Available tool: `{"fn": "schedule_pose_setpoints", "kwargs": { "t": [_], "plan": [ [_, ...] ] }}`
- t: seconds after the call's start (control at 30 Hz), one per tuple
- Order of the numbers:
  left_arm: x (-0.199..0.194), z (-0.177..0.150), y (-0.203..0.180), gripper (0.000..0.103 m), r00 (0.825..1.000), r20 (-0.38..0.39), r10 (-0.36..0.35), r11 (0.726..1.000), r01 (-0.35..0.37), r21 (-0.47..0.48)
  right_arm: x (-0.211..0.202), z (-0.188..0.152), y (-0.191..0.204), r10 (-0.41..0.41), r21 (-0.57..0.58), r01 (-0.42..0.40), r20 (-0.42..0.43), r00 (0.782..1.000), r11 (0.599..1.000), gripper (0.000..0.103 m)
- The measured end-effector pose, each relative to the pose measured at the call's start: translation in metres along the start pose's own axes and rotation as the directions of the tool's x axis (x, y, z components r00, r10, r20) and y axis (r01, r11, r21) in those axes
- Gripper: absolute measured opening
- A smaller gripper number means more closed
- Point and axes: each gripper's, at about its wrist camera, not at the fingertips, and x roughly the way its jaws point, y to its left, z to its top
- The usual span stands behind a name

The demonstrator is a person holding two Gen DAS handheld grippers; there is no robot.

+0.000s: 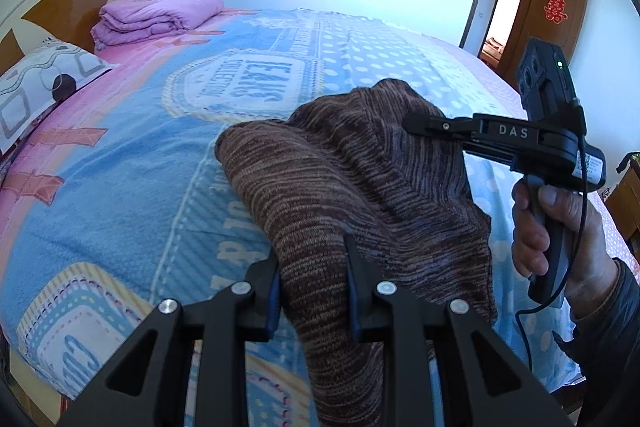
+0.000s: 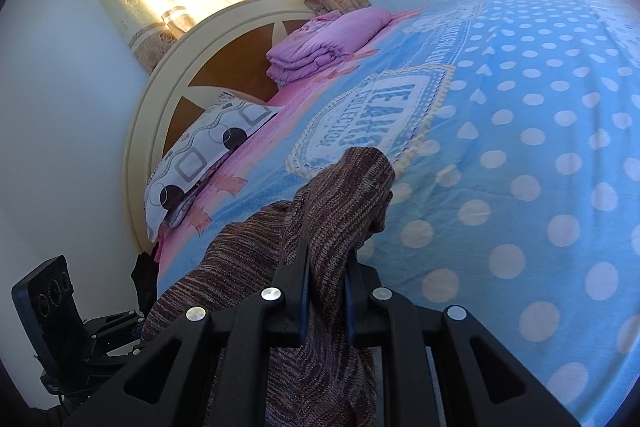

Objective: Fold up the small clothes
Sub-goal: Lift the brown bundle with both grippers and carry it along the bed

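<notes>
A brown striped knit garment (image 1: 340,187) hangs between both grippers above the bed. My left gripper (image 1: 314,267) is shut on its near edge, fabric bunched between the blue pads. My right gripper (image 1: 416,125) shows at the right of the left wrist view, held by a hand, shut on the garment's far edge. In the right wrist view the garment (image 2: 340,195) is pinched in my right gripper (image 2: 326,267) and drapes down over it. The left gripper's body (image 2: 60,311) shows at the lower left there.
The bed has a blue and pink patterned blanket (image 1: 240,87), polka-dotted on the right (image 2: 520,167). A folded purple quilt (image 1: 156,15) and a patterned pillow (image 1: 44,83) lie by the headboard (image 2: 168,87). A wooden door (image 1: 560,15) stands behind.
</notes>
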Motion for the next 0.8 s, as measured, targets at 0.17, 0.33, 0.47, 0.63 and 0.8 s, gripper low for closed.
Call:
{"fn": "schedule_pose_setpoints", "kwargs": {
  "t": [0.17, 0.33, 0.47, 0.63, 0.8],
  "plan": [
    [0.001, -0.005, 0.011, 0.027, 1.0, 0.004, 0.009, 1.0, -0.009, -0.011, 0.017, 0.002, 0.007, -0.001, -0.012, 0.0, -0.025, 1.0, 1.0, 0.013],
    [0.0, -0.012, 0.023, 0.027, 1.0, 0.01, 0.023, 1.0, -0.022, -0.013, 0.029, 0.005, 0.013, 0.005, -0.023, -0.006, -0.038, 0.999, 1.0, 0.013],
    [-0.001, -0.019, 0.033, 0.027, 0.999, 0.011, 0.033, 0.999, -0.033, -0.019, 0.042, 0.006, 0.018, 0.01, -0.029, -0.012, -0.059, 0.998, 1.0, 0.013],
    [0.003, -0.027, 0.044, 0.027, 0.999, 0.001, 0.037, 0.999, -0.036, -0.033, 0.058, 0.004, 0.024, 0.013, -0.038, -0.016, -0.09, 0.996, 0.999, 0.013],
    [0.01, -0.034, 0.049, 0.027, 0.999, -0.013, 0.041, 0.999, -0.042, -0.033, 0.07, 0.002, 0.02, 0.0, -0.028, -0.003, -0.105, 0.994, 1.0, 0.013]
  ]
}}
